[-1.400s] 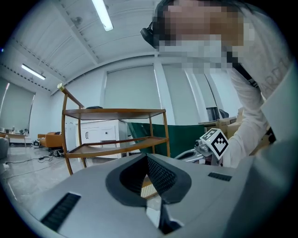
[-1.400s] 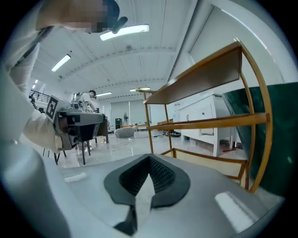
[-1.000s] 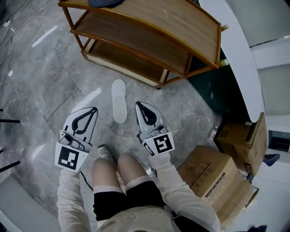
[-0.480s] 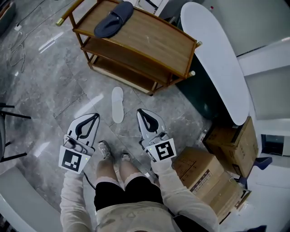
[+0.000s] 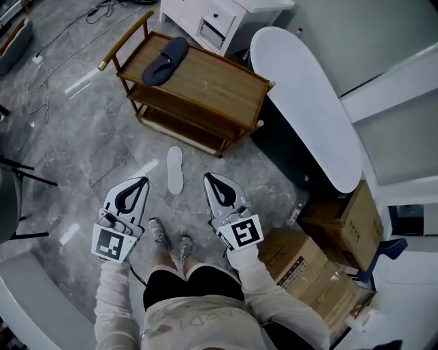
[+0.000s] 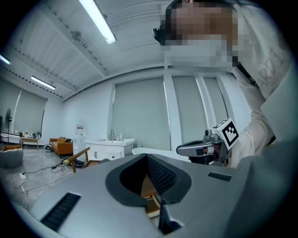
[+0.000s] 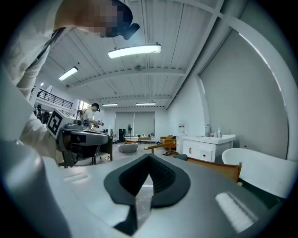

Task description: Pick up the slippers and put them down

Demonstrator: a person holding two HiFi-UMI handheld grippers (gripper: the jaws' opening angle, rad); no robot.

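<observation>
A white slipper (image 5: 175, 169) lies flat on the grey stone floor, in front of a wooden shelf rack (image 5: 226, 85). A dark blue slipper (image 5: 165, 60) rests on the rack's top board; it shows as a dark lump (image 7: 180, 157) in the right gripper view. My left gripper (image 5: 142, 180) and right gripper (image 5: 207, 176) hang side by side high above the floor, one on each side of the white slipper. Both are shut with nothing between the jaws. Each gripper view looks level across the room, with the left gripper (image 6: 146, 155) and the right gripper (image 7: 150, 155) empty.
A white oval table (image 5: 308, 109) stands right of the rack. Cardboard boxes (image 5: 301, 263) are stacked at lower right. A white cabinet (image 5: 219, 17) sits behind the rack and cables (image 5: 41, 75) trail over the floor at left. The person's shoes (image 5: 168, 236) are below the grippers.
Both grippers and the head have risen well above the floor. The rack and white slipper look smaller, and the blue slipper on the rack has come into full view. Both grippers stay shut.
</observation>
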